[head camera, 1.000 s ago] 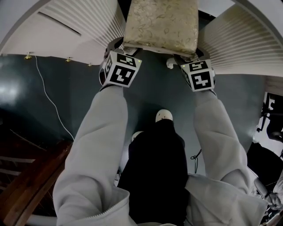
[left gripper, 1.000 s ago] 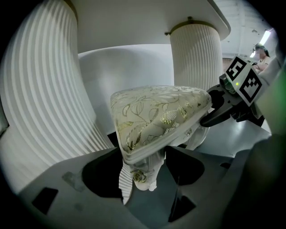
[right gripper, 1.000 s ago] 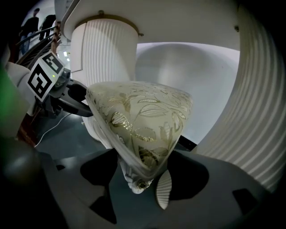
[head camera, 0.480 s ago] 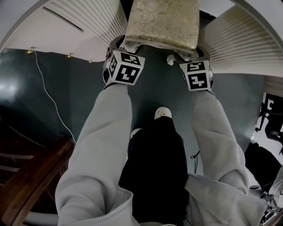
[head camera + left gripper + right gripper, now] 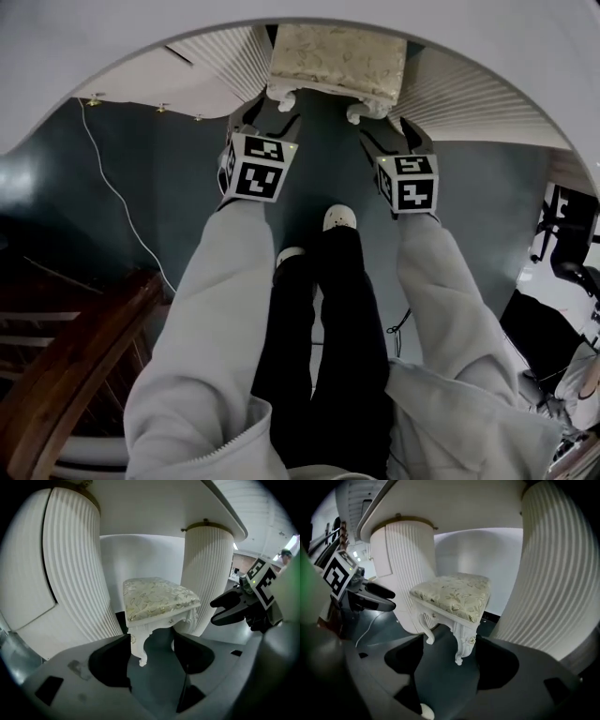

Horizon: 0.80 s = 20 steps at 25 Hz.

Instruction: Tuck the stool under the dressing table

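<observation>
Where it stands, stool [image 5: 337,58] is white; floral-cushioned.

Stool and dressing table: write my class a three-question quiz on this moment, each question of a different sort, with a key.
1. True or false: the left gripper is shut on a leg of the stool.
2. Relative to the dressing table, the stool stands: A) on top of it; B) on the floor between its two fluted pedestals; C) tipped on its side beside it.
3. Fill in: the jaws of the right gripper stand ___.
Key: 1 false, its jaws are apart and hold nothing; 2 B; 3 apart, holding nothing.
</observation>
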### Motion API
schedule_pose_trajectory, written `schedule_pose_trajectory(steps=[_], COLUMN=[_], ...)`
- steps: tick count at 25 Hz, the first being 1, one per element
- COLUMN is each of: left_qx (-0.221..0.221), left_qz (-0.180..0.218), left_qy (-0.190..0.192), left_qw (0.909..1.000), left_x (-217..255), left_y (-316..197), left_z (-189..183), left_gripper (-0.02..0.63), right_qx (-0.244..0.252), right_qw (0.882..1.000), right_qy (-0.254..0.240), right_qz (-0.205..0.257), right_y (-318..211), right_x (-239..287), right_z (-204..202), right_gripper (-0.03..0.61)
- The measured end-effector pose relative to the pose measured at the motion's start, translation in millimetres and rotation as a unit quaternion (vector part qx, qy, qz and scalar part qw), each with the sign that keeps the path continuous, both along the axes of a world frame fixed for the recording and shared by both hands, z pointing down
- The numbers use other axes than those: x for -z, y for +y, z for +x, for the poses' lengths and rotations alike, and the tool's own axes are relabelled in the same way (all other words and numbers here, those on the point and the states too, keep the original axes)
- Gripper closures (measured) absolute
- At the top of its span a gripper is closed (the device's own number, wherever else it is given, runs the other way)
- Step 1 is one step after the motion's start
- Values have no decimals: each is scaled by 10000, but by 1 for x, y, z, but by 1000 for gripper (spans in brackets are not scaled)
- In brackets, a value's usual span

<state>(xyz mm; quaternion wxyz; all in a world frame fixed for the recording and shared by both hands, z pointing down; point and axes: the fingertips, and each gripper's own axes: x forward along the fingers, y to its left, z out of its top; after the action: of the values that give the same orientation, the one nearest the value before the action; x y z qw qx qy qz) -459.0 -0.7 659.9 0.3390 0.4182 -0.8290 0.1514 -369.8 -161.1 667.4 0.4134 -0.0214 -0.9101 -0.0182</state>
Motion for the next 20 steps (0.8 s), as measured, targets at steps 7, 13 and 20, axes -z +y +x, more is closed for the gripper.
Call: schedule_pose_trajectory(steps=[7,13,20], left_qx=[130,112,-192], left_qz=[244,379,369], left_qy=[376,553,635], left_qw=[9989,9977,9971], left_x=[54,106,171], left_y=[8,10,3], left_z=[30,56,86], left_gripper=[332,396,455], right_qx=[-43,-260,-387], right_qw=[9986,9926,9868], right_qy=[-195,-357,-591], right_qz=[-499,-1129,-1454], right_y=[31,48,55], right_x=[56,113,183], right_z=[18,41,63], right_gripper=[265,335,415])
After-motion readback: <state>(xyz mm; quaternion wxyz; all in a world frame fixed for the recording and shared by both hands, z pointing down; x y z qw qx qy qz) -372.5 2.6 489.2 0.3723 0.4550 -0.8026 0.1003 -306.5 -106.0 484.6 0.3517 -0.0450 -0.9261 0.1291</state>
